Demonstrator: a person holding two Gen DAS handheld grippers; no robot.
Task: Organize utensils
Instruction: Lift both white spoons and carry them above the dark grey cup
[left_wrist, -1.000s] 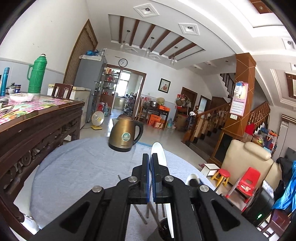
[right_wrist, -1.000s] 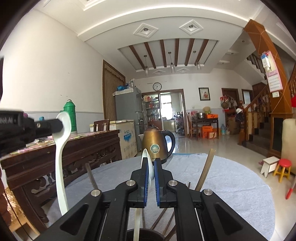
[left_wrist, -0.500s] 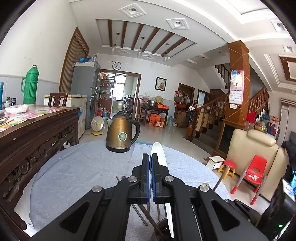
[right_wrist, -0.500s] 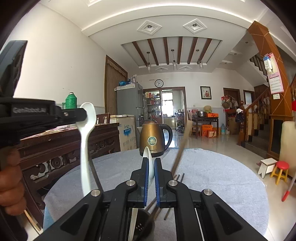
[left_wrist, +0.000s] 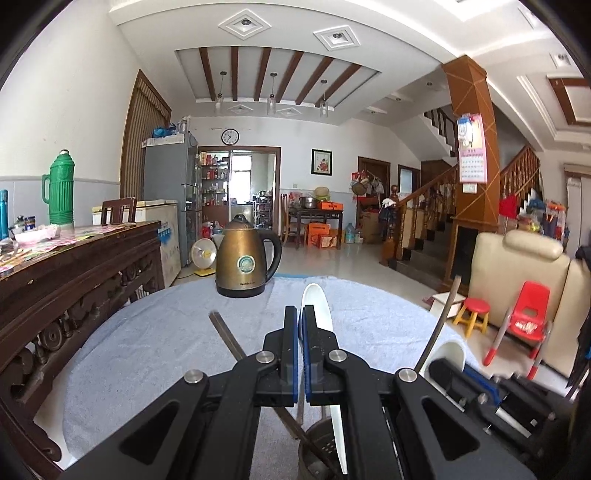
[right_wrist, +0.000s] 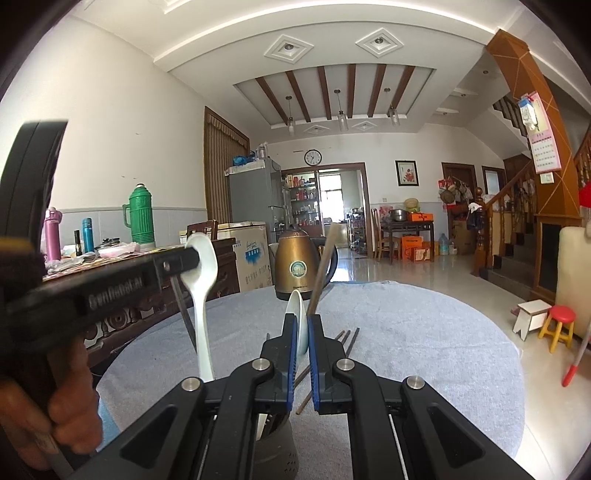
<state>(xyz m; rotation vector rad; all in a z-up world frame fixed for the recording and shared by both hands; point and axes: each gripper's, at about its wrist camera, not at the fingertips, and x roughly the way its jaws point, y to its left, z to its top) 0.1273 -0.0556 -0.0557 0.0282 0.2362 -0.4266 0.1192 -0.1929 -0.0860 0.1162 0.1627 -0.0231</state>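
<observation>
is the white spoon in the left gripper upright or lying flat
Upright: the white spoon stands bowl-up in the left hand-held gripper, handle running down toward the utensil holder.

Two white spoons (right_wrist: 202, 295) stand upright with handles down in a dark perforated holder (left_wrist: 319, 454); dark chopsticks (right_wrist: 347, 336) lie beyond on the counter (right_wrist: 424, 332).

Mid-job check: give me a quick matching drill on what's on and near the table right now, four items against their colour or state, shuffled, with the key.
Items:
1. kettle
2. thermos
3. left gripper
4. loose chopsticks

States:
A. lying flat on the blue tablecloth
B. green, standing on the wooden sideboard
C. shut on a white spoon above the utensil holder
D. bronze, upright at the table's far edge

Pairs: 1-D, 2-B, 3-C, 4-A
</observation>
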